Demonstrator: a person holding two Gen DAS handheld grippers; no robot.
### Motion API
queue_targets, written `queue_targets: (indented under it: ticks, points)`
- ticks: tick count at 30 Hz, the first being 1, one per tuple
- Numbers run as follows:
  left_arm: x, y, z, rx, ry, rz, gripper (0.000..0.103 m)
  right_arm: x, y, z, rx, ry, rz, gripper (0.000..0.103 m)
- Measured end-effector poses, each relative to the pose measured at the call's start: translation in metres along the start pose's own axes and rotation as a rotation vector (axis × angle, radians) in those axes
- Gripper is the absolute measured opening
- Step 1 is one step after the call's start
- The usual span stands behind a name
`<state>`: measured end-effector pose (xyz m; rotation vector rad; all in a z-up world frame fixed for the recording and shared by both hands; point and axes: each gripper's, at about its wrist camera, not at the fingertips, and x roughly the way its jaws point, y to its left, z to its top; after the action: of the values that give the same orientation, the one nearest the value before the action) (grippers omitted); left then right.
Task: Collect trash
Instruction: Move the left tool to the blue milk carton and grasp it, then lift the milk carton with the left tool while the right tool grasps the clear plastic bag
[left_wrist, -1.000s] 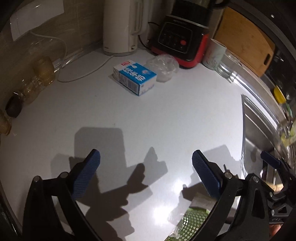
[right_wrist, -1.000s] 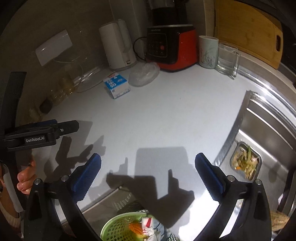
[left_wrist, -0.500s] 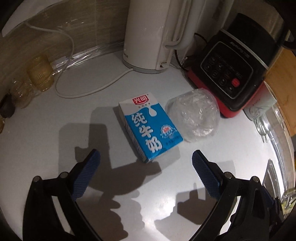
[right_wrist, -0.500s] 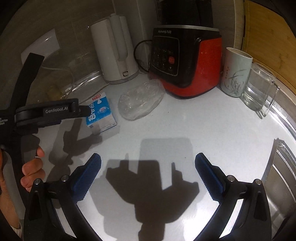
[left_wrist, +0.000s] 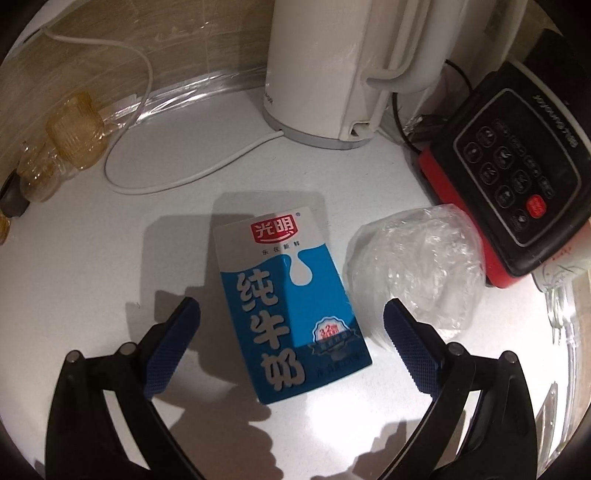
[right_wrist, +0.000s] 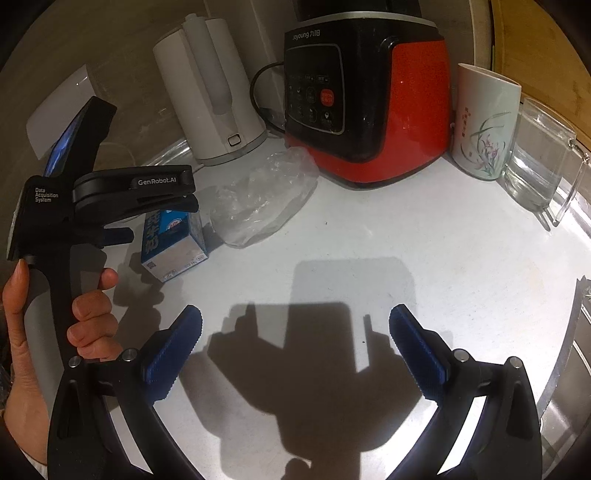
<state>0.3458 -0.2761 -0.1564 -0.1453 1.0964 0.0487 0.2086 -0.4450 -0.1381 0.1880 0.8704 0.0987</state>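
Note:
A blue and white milk carton lies flat on the white counter; it also shows in the right wrist view. My left gripper is open, its blue fingers on either side of the carton's near end, apart from it. A crumpled clear plastic bag lies just right of the carton, against the red blender base; it shows in the right wrist view too. My right gripper is open and empty above bare counter, well short of the bag.
A white kettle with its cord and a red and black blender stand behind the trash. Amber glass jars sit at left. A white mug, a glass jug and the sink edge are at right.
Both grippers have moved forward across the counter toward the back wall. The left gripper has come down around the milk carton. The green basket has dropped out of view.

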Motion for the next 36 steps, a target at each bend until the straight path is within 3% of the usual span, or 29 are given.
queue_targets:
  ticks: [7, 16, 22, 30, 36]
  points:
    - [0.024, -0.005, 0.007, -0.036, 0.044, 0.075, 0.095, 0.004, -0.003, -0.003, 0.012, 0.005, 0.012, 0.101]
    - [0.040, -0.009, 0.006, -0.029, 0.063, 0.105, 0.093, 0.005, -0.003, -0.004, 0.023, 0.009, 0.015, 0.101]
    - [0.039, -0.007, 0.005, -0.003, 0.041, 0.095, 0.072, 0.009, -0.003, -0.002, 0.029, 0.016, 0.013, 0.101]
    - [0.033, 0.002, 0.002, 0.057, 0.014, 0.056, 0.069, 0.020, 0.002, 0.011, 0.030, 0.015, 0.025, 0.101]
    - [0.007, 0.017, -0.009, 0.093, -0.016, 0.011, 0.066, 0.036, 0.011, 0.035, 0.052, 0.007, 0.059, 0.101]
